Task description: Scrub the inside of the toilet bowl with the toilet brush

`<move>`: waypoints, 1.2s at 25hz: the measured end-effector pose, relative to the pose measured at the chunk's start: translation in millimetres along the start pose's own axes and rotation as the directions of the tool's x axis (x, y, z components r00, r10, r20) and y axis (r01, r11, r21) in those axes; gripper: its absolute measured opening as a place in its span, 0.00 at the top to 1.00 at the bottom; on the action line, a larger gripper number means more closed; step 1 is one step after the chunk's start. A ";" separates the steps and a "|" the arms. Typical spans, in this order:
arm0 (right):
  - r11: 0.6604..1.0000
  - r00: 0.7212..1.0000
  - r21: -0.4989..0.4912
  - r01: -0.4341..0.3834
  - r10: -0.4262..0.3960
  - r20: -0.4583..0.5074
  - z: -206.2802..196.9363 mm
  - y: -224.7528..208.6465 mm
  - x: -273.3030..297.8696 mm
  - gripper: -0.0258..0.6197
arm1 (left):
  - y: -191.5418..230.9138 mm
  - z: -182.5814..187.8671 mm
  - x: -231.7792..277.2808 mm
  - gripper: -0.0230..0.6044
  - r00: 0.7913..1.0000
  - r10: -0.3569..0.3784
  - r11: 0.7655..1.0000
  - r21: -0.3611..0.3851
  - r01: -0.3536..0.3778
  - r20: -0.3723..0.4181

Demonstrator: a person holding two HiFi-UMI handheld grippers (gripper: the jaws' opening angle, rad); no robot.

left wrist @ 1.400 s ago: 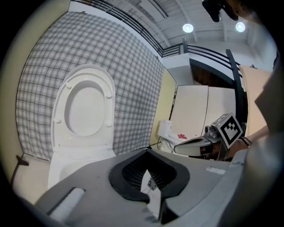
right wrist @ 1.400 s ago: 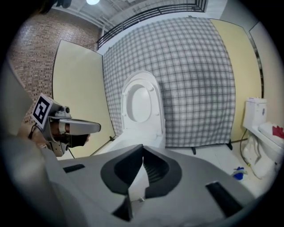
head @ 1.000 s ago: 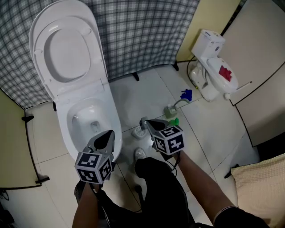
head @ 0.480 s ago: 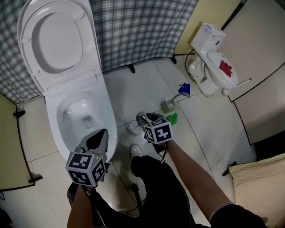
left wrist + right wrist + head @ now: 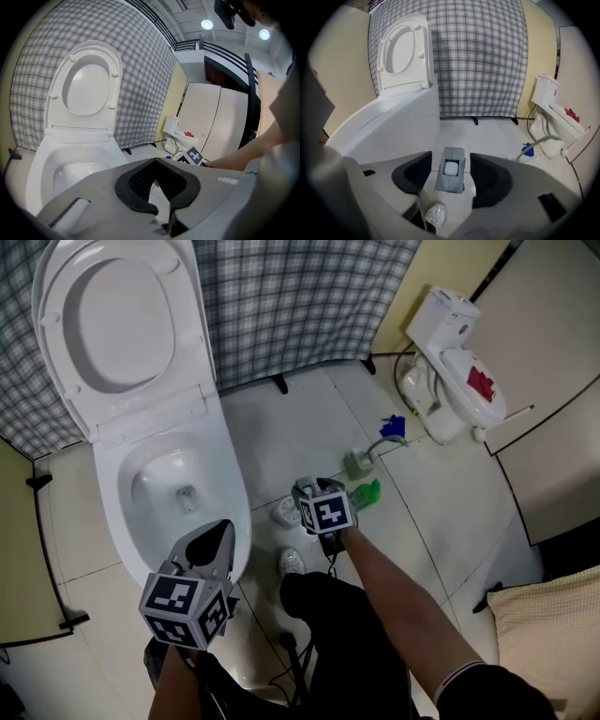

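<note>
Scrubbing has not begun, as far as I can judge: neither claw holds anything, and nothing reaches into the toilet bowl [image 5: 155, 470]. The right claw [image 5: 450, 158] hangs over the floor [image 5: 281, 437] just beside the toilet's base, its jaws opening wide on either side of the toilet brush [image 5: 450, 176], which I take to be the grey block with a white middle standing upright there. The pads are clear of the block on both sides, so the brush stands free on the floor, outside the bowl and to its right. The left claw [image 5: 156, 161] is closed on nothing and points at the near rim of the bowl. What is left looks like everything: closing on the brush, lifting it, carrying it over the rim and working it around the inside. The seat and lid [image 5: 117, 324] are both raised, so the bowl is open. The bowl itself is glossy white with a little water at the bottom around the drain, and no obvious stains show from here.
</note>
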State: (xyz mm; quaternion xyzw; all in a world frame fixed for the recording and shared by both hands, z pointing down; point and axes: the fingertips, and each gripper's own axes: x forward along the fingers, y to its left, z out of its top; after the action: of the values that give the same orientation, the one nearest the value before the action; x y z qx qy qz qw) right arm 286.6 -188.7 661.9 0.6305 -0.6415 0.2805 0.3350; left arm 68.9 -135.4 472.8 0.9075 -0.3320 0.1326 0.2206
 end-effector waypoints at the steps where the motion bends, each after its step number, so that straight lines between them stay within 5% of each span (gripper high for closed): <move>1: 1.000 1.000 -0.007 0.011 -0.011 -0.008 -2.1 -1.6 4.2 0.54 | -0.9 -0.5 0.4 0.95 1.000 -0.004 1.000 -0.004 0.004 -0.002; 17: 1.000 1.000 -0.013 0.023 -0.023 0.009 -5.7 7.4 35.5 0.54 | -2.3 -8.3 8.2 0.95 1.000 -0.012 1.000 -0.024 0.012 -0.010; 23: 0.999 0.999 -0.022 0.030 -0.031 -0.029 -19.8 5.3 39.4 0.64 | 0.2 -10.4 7.1 0.95 1.000 -0.004 1.000 -0.031 0.004 -0.017; 30: 0.997 0.998 -0.081 0.012 -0.017 -0.061 -28.2 2.2 38.8 0.64 | 1.1 -10.5 5.9 0.95 1.000 -0.004 1.000 -0.031 0.004 -0.014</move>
State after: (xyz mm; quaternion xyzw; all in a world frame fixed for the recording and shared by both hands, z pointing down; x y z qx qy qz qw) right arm 287.3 -190.6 709.9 0.6123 -0.6371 0.2713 0.3817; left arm 71.5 -134.2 484.5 0.9036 -0.3306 0.1335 0.2375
